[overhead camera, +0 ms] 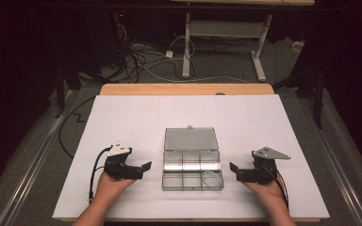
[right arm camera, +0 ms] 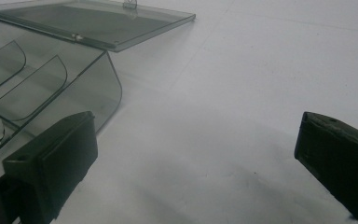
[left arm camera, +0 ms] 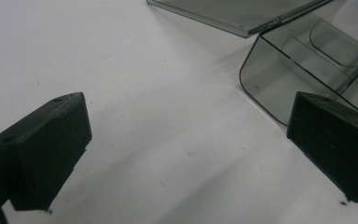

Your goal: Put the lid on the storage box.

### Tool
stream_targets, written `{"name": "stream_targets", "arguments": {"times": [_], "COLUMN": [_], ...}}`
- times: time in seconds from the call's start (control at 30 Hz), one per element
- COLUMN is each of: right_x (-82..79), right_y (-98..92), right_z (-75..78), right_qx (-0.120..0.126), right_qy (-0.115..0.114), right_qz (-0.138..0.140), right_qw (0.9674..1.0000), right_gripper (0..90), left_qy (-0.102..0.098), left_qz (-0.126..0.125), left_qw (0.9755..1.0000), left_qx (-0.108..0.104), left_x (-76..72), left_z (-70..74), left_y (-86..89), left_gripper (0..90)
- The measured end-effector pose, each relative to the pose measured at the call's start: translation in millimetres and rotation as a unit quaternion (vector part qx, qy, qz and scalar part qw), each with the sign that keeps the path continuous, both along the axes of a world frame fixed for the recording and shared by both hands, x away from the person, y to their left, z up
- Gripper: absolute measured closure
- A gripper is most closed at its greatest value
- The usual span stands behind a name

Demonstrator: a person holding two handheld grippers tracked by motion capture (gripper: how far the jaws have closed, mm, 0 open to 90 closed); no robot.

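Note:
A clear grey plastic compartment box (overhead camera: 191,189) stands open in the middle of the white sheet, its lid (overhead camera: 190,139) lying flat behind it. A pale ring-like item (overhead camera: 211,179) lies in the front right compartment; I cannot tell what it is. My left gripper (overhead camera: 140,169) rests on the sheet left of the box, jaws open and empty. In the left gripper view the gripper (left arm camera: 186,121) faces bare sheet, with the box wall (left arm camera: 265,86) at upper right. My right gripper (overhead camera: 237,172) rests right of the box, open and empty. In the right gripper view the gripper (right arm camera: 196,135) has the box wall (right arm camera: 91,91) and lid (right arm camera: 98,21) at its left.
The white sheet (overhead camera: 136,117) covers a wooden table whose far edge (overhead camera: 184,89) shows beyond it. Bare sheet lies on both sides of the box and behind the lid. Cables (overhead camera: 141,61) and a desk frame (overhead camera: 186,42) stand on the floor beyond the table.

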State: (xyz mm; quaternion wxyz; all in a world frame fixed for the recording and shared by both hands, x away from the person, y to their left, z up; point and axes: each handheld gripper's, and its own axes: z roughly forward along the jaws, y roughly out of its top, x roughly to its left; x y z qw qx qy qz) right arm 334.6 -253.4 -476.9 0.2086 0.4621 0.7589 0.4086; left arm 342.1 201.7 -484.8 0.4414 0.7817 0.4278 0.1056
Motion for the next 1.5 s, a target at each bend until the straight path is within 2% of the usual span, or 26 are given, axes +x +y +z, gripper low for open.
{"name": "stream_targets", "arguments": {"times": [0.3,0.53,1.0,1.13,1.37,1.5], "right_x": [14.6,27.3,48.4,56.3,67.4,72.0], "right_y": [4.3,8.0,26.4,31.1,42.5,49.3], "right_z": [3.7,7.0,15.3,15.4,14.8,14.8], "right_qx": [0.0,0.011,0.026,0.028,0.024,0.022], "right_qy": [-0.007,-0.001,0.002,0.009,0.026,0.028], "right_qz": [-0.001,-0.001,0.01,0.008,0.016,0.02], "right_qw": [1.0,0.9999,0.9996,0.9995,0.9993,0.9992], "right_gripper": [0.3,0.3,0.5,1.2,1.7,2.3], "left_qy": [-0.004,0.0,0.014,0.02,0.027,0.035], "left_qz": [0.005,0.009,0.0,-0.002,-0.011,-0.01], "left_qw": [0.9999,0.9997,0.9996,0.9994,0.9993,0.999], "left_qx": [-0.01,-0.021,-0.025,-0.029,-0.025,-0.024], "left_x": [15.6,27.1,56.4,64.5,74.6,79.2], "left_z": [3.6,8.1,11.9,12.1,13.4,12.1], "left_y": [-5.7,-9.1,-28.5,-34.9,-46.9,-50.6], "left_gripper": [0.0,0.0,0.0,0.0,0.0,0.0]}}
